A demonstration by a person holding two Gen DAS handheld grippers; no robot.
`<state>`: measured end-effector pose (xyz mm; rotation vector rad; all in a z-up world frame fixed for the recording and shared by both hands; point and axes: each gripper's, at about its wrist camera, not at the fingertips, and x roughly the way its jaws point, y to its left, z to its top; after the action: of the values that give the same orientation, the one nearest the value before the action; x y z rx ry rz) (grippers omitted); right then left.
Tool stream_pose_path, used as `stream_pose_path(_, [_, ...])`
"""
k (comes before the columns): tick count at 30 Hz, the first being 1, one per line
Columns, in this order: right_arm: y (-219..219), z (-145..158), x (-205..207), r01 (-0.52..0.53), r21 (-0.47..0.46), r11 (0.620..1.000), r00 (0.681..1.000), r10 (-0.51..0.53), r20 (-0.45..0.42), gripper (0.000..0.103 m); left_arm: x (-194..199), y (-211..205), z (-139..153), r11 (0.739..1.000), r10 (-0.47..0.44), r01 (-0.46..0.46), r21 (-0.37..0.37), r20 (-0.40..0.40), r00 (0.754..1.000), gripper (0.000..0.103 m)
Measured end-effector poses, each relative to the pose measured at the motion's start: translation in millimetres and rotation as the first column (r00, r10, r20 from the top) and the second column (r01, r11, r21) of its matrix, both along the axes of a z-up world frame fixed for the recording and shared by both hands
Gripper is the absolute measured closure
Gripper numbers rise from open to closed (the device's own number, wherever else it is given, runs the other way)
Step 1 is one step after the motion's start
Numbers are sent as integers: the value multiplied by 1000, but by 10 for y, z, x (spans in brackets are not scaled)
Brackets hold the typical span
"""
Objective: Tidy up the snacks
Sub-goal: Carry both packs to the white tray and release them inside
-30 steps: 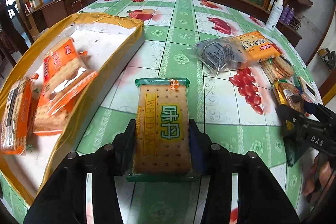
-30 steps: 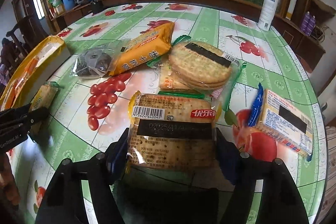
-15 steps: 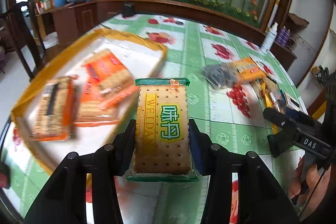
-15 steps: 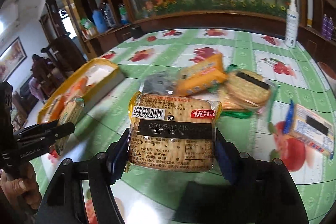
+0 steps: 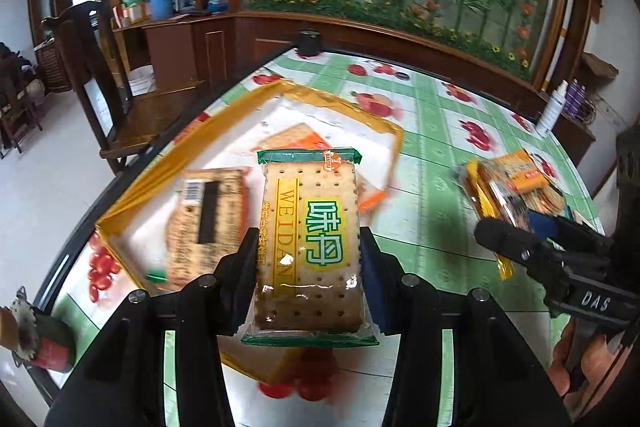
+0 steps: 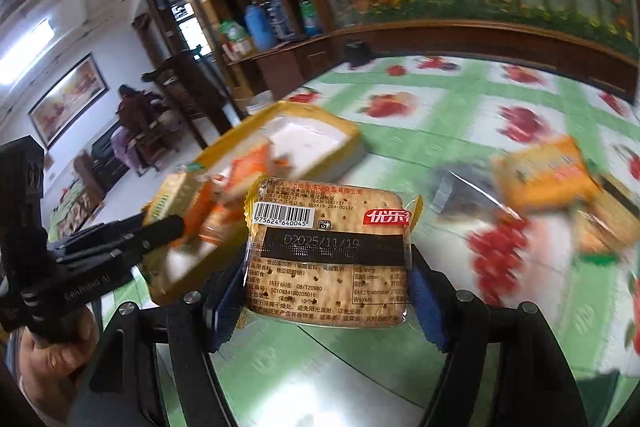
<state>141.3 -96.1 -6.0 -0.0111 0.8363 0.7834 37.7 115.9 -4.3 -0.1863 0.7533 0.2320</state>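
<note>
The cracker pack (image 5: 310,247) in my left gripper (image 5: 308,267) reads "WEIDAN" in gold down its yellow stripe, with big green Chinese characters "味丹" beside it. My right gripper (image 5: 560,259), seen at the right of the left wrist view, carries "DAS" in white. The pack (image 6: 328,251) in my right gripper has a barcode numbered "975624 640045", a red logo "优乐" at its top right, a black band printed "D2025/11/19", and small lines with "GB/T20980" and "SC10834180205016". The left gripper's body, near left in the right wrist view, has white lettering too blurred to read.
</note>
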Motion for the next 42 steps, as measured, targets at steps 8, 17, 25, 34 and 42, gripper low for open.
stream_pose_path(8, [679,17,278,-64,46,997,998,65,-26,29,156,318,-14,999,54,-54,-8,-5,999,58])
stream_pose_path(17, [1247,-168,868,-52,47,998,995,56,-83,29,571,540,-76,997,76,-77,-25,-39,996,58])
stream_pose_path(25, [1339,-394,1209,-28,31,999,990,32,-140,28,835,628,-162,998,68,-69,-7,-84,994,57])
stream_pose_path(34, [992,-219,1012,13,123,992,989,5,-149,16,624,453,-122,978,130,-114,175,-80,988,11])
stream_pose_path(42, [51,121,556,94,168,981,992,-78,-96,15,343,310,61,986,104,-100,134,-24,994,11])
